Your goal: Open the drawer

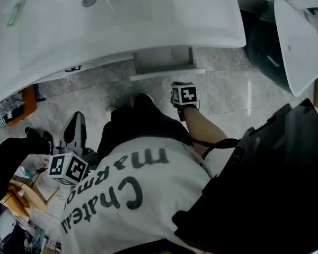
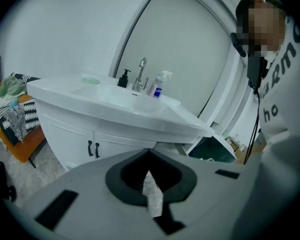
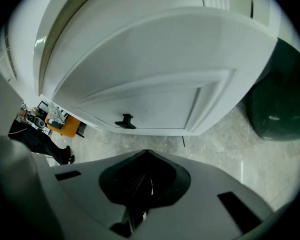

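Left gripper [image 2: 150, 159], right gripper [image 3: 147, 155], two pairs of fingers together; one drawer [image 1: 164, 61] ajar.

Counter: I see the vanity counter [image 1: 201, 25] across the top of my head view, with the basin [image 1: 122, 20] sunk into it.
On the counter: the faucet [image 2: 141, 74] stands behind the basin, the pump bottle [image 2: 123, 78] just left of it, the spray bottle [image 2: 160, 84] just right, and the soap dish [image 2: 90, 80] farther left.
Under the counter: 2 door handles [image 2: 90, 148] sit side by side at left; the drawer [image 1: 164, 62] sits at right, jutting past the counter edge.
Drawer handle [image 3: 125, 121]: on the drawer front, ahead of my right gripper [image 3: 149, 156] and apart from it.
Bin [image 1: 270, 46]: right of the vanity, on the floor [image 1: 228, 94].
Chair [image 2: 20, 134]: left of the vanity, with cloths [image 2: 12, 91] piled on it.
Left gripper [image 2: 149, 154]: low at my left, well apart from the vanity.
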